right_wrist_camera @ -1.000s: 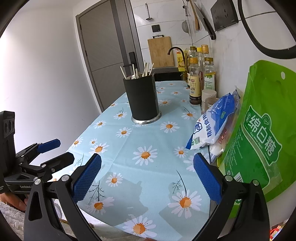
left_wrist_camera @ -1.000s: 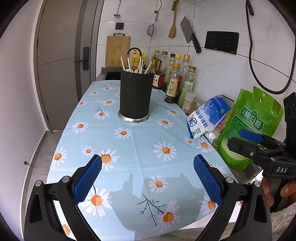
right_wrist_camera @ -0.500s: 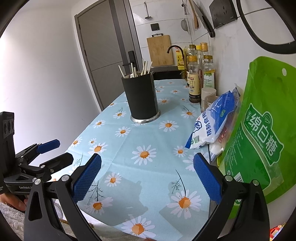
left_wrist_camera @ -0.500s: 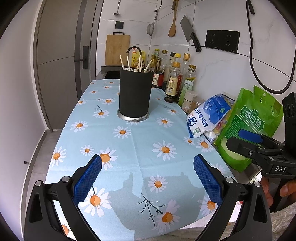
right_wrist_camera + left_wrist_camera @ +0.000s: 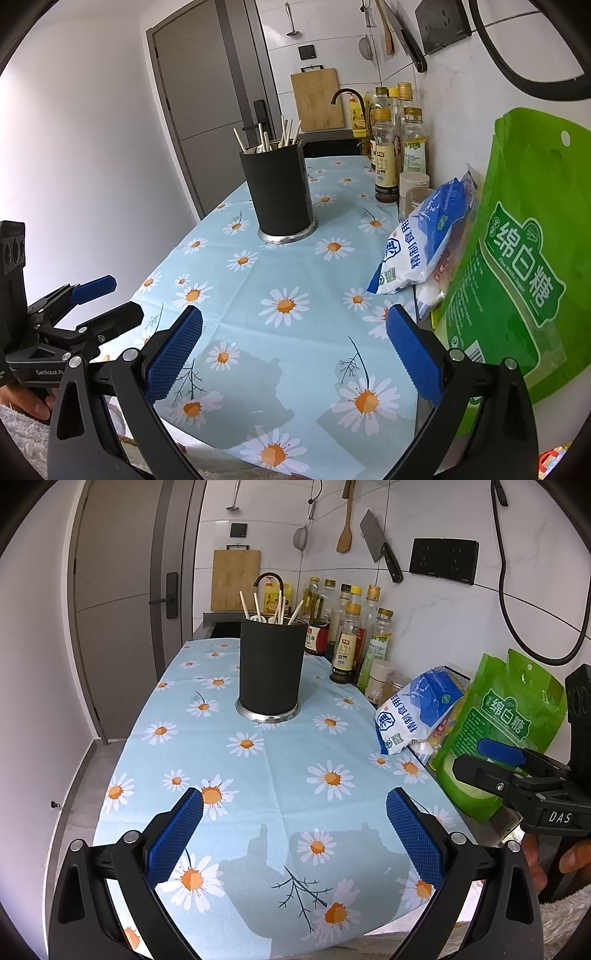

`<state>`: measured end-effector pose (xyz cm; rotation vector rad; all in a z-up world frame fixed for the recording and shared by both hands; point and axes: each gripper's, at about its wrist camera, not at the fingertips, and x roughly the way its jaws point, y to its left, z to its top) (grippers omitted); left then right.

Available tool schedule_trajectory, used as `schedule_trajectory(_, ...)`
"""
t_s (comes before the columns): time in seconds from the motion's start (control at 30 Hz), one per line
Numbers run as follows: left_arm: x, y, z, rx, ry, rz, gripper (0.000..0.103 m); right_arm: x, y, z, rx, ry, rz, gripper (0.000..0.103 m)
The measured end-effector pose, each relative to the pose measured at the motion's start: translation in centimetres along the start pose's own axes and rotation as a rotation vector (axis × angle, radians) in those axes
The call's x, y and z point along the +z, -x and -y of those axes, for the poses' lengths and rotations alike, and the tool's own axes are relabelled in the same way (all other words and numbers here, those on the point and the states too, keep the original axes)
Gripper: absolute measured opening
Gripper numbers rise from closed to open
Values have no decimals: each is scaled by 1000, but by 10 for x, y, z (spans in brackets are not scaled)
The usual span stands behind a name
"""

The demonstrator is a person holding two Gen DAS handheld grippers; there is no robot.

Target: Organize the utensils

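Note:
A black utensil holder (image 5: 269, 668) on a steel base stands upright on the daisy tablecloth (image 5: 280, 775), far ahead of both grippers; it also shows in the right wrist view (image 5: 282, 194). Several pale chopsticks and utensil handles (image 5: 275, 607) stick out of its top. My left gripper (image 5: 294, 834) is open and empty above the table's near edge. My right gripper (image 5: 294, 352) is open and empty, to the right of the left one. Each gripper shows in the other's view: the right one (image 5: 491, 760) and the left one (image 5: 107, 302).
A blue-white salt bag (image 5: 417, 710) and a green sugar bag (image 5: 506, 734) lie along the right wall. Several sauce bottles (image 5: 347, 635) stand behind the holder. A cleaver (image 5: 380, 546), wooden spatula and strainer hang on the wall. A cutting board (image 5: 235, 579) leans at the back.
Both views have shifted slightly; the holder sits a touch higher and further off in the frames. Both grippers stay open and empty.

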<state>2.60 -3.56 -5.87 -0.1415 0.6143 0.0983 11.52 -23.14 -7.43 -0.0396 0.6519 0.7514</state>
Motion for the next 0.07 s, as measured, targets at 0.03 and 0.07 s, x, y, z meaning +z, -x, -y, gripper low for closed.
schedule_trajectory(0.03,0,0,0,3,-2,-2,96,0,0,0,-2,2,1,98)
schedule_trajectory(0.07,1,0,1,5,-6,-1,96,-1,0,-1,-2,1,1,98)
